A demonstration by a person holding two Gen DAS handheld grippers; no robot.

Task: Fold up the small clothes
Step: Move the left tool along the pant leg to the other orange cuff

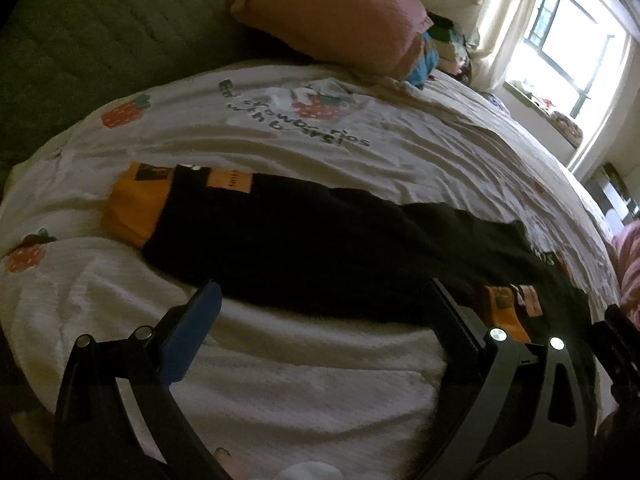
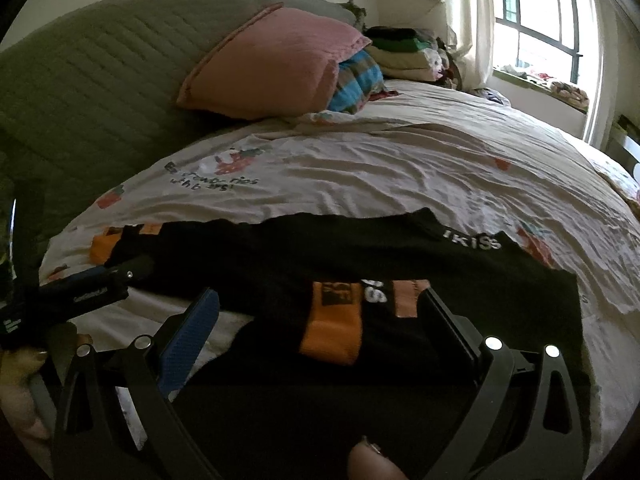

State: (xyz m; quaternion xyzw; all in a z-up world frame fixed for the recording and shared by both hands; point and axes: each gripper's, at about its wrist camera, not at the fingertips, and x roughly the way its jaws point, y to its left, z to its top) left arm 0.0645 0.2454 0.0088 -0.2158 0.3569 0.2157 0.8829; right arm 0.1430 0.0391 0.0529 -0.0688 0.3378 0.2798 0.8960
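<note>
1. Close in, left gripper (image 1: 320, 292): jaws stand wide apart, nothing between them. Blue pad on one finger, dark pad on the other. It hangs low over the bedspread (image 1: 280, 360), tips just at the near edge of the black garment (image 1: 304, 236).

2. Right gripper (image 2: 320, 300): jaws also spread wide, gripping nothing. It sits over the garment's folded-over end, where an orange cuff (image 2: 332, 332) lies between the two fingers, on the cloth below them.

3. Garment, black with orange cuffs and white lettering, lies flat on the bedspread. Long axis runs crosswise to both grippers, side to side in either view. Second orange cuff (image 1: 136, 208) at the far left end, well apart from either tool.

4. Which is nearer: the right gripper is over the doubled end; the left is beside the middle stretch of the near edge. The far-left cuff is closer to the left tool, judging by the right wrist view, where that tool shows at the left.

5. Judgement: a further fold across the long axis looks likely, the left cuff end carried towards the right. Cannot tell how many layers already lie stacked.

6. Beyond: pink pillow (image 2: 272, 64) against a green headboard (image 2: 100, 80), stacked clothes (image 2: 400, 52) near the window (image 2: 536, 24).
</note>
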